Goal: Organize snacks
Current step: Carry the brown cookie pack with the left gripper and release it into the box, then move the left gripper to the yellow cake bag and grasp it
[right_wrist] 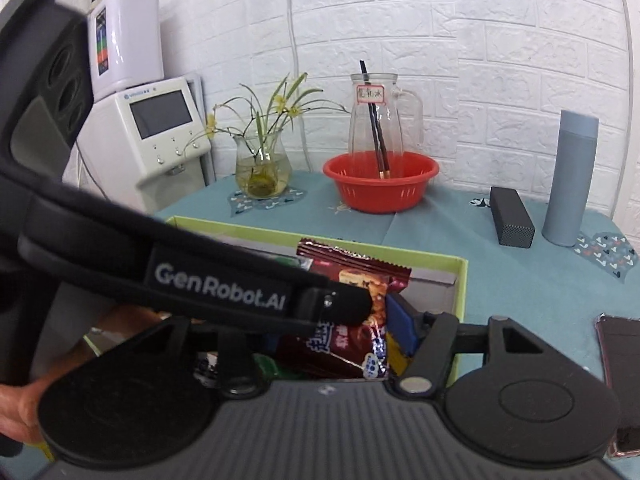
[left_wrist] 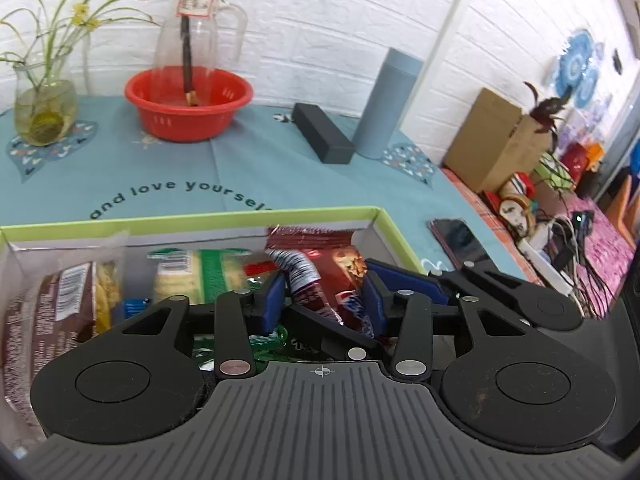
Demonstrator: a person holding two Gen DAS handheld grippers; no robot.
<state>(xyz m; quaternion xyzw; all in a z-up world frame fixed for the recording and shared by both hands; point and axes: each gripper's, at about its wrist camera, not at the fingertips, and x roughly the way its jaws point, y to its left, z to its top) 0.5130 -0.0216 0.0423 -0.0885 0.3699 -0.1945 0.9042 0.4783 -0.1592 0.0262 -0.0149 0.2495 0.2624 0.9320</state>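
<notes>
- Teal cloth covers the counter (left_wrist: 248, 168).
- The green-rimmed box (left_wrist: 192, 220) of snacks lies near its front edge.
- A dark red packet (right_wrist: 352, 320) is over the box, upright.
- The left claw (left_wrist: 326, 300) grips this packet.
- The right claw (right_wrist: 340, 336) has the packet between its pads; whether it grips, I cannot tell.
</notes>
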